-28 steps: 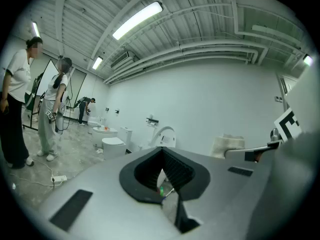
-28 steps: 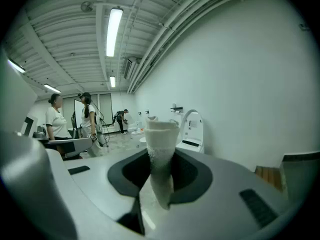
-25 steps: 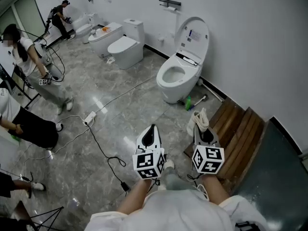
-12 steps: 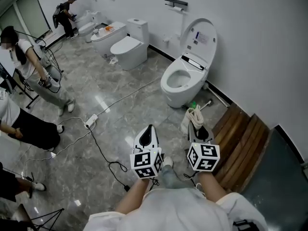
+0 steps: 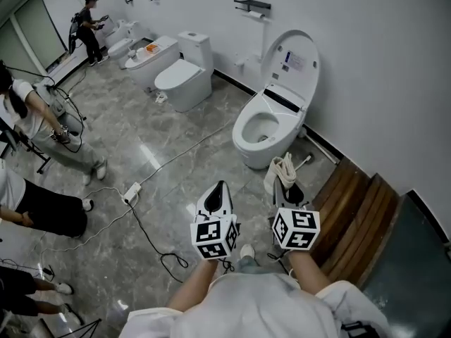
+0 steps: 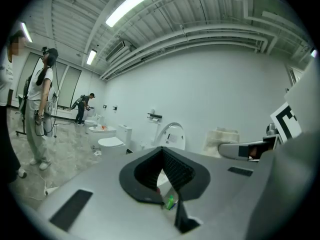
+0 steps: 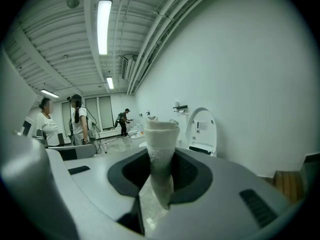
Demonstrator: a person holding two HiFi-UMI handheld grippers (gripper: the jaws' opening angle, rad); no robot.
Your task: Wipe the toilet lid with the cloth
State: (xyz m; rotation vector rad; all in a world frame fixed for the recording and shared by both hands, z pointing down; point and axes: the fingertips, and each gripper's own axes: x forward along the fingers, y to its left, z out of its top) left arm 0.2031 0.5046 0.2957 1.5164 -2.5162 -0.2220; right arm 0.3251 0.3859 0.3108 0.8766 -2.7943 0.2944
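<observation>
White nubbly cloth (image 7: 159, 154), glossy oval lid (image 5: 294, 60)

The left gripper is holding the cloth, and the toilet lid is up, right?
Not quite. The cloth is held in the right gripper, not the left gripper, whose jaws are shut on nothing. The right gripper view shows this. The toilet lid is up.

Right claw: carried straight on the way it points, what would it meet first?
Probably the bowl of the toilet: the right claw, shut on the cloth, aims across bare floor at it in the head view. Depth is unclear; the raised lid stands behind.
</observation>
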